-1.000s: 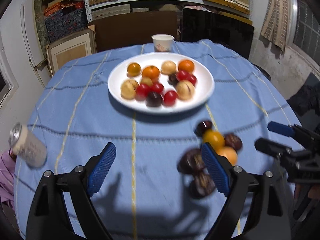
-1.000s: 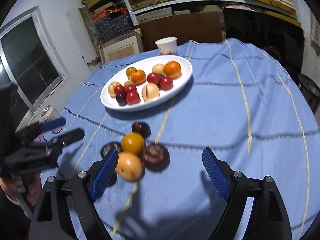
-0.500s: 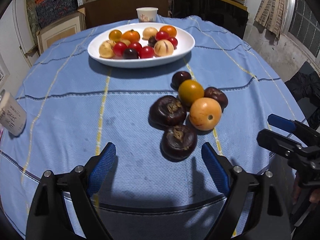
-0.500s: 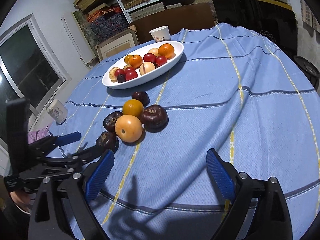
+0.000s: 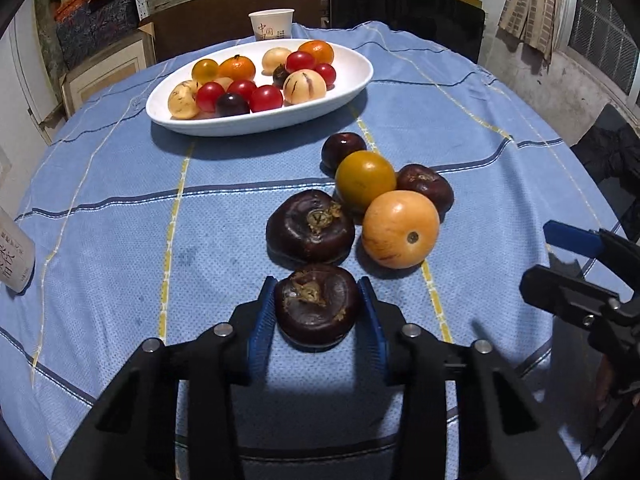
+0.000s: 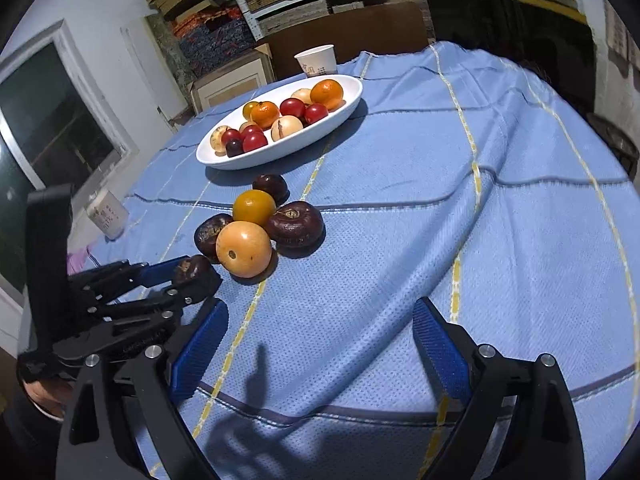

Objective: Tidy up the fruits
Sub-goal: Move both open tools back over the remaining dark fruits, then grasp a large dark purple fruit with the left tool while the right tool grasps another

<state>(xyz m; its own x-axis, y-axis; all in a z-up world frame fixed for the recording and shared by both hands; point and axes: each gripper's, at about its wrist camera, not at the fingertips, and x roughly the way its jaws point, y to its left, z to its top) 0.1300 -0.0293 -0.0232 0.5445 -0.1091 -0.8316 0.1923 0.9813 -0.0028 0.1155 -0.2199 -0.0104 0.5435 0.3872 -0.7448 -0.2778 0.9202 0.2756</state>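
left wrist view: the left gripper (image 5: 318, 306) has its jaws closing around the nearest dark water chestnut (image 5: 316, 306), and the blue ribbed pads (image 5: 262, 322) sit against both its sides
right wrist view: the right gripper (image 6: 320, 340) gapes wide over bare cloth, nothing between its jaws
held fruit: squat, flattened round, glossy dark brown skin, dry tan stem scar on top; it rests on the blue tablecloth (image 5: 120, 240) at the near end of the loose pile
loose pile: a second big chestnut (image 5: 310, 228) just beyond, a smooth pale orange fruit (image 5: 400, 228) touching a darker yellow-orange one (image 5: 365, 180), and two smaller dark fruits (image 5: 426, 186) behind
cloth: woven blue with a dotted texture, yellow and dark stripes
plate (image 5: 352, 84): white oval, glossy, farther back, heaped with red, orange and cream fruits
paper cup (image 5: 272, 24): upright behind the plate
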